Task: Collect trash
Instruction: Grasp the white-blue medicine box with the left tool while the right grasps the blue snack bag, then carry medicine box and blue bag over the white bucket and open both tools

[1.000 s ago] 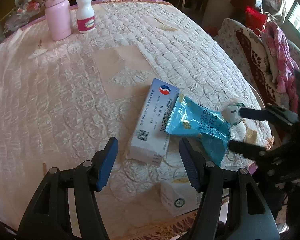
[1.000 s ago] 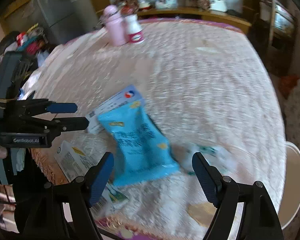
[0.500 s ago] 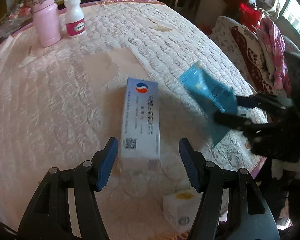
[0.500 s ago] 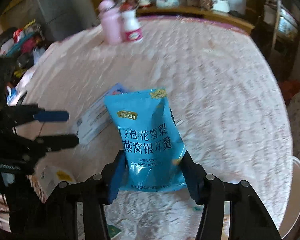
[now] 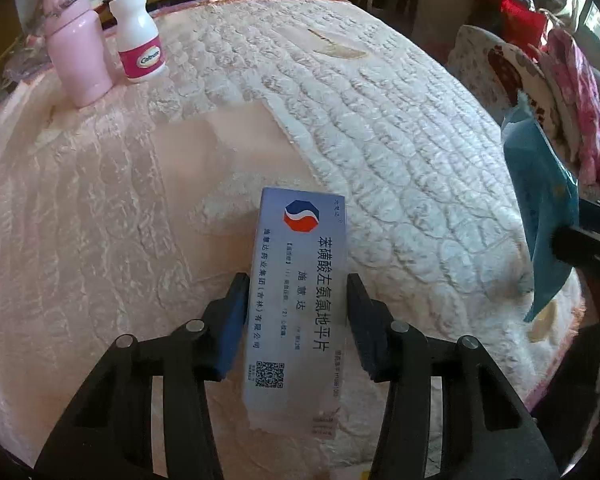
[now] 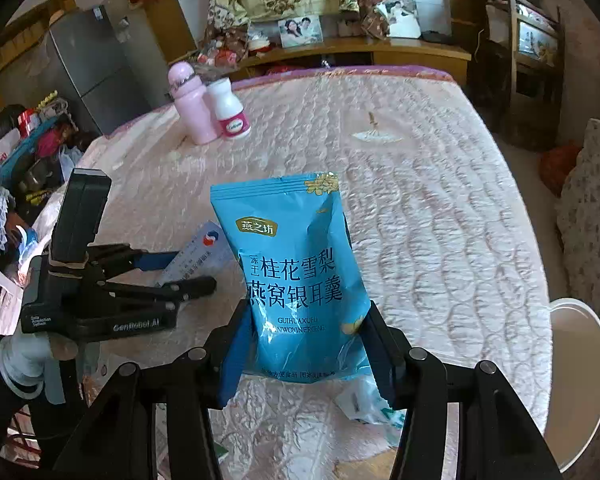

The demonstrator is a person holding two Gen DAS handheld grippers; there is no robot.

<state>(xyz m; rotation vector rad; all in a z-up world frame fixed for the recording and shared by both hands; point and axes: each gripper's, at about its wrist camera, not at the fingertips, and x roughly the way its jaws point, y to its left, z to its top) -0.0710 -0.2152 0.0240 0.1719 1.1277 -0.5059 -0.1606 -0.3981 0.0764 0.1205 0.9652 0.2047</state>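
A white-and-lilac medicine box (image 5: 300, 280) lies flat on the pink quilted tablecloth (image 5: 100, 220). My left gripper (image 5: 297, 280) straddles its near half, jaws closing, both blue pads against its long sides. The right wrist view shows the same left gripper (image 6: 192, 270) on the box (image 6: 204, 248). My right gripper (image 6: 309, 312) is shut on the lower part of a blue snack bag (image 6: 296, 264) and holds it upright above the cloth. In the left wrist view the bag (image 5: 540, 184) and the right gripper (image 5: 572, 220) are at the right edge.
A pink bottle (image 5: 78, 52) and a white pill bottle (image 5: 140, 44) stand at the far left of the table. A crumpled clear wrapper (image 6: 364, 400) lies under the lifted bag. A white round container (image 6: 580, 360) stands off the table's right edge, with cushioned chairs (image 5: 520, 80) beyond.
My left gripper moved forward over the medicine box and narrowed onto its sides. My right gripper shut on the blue bag and lifted it off the cloth, away from the box.
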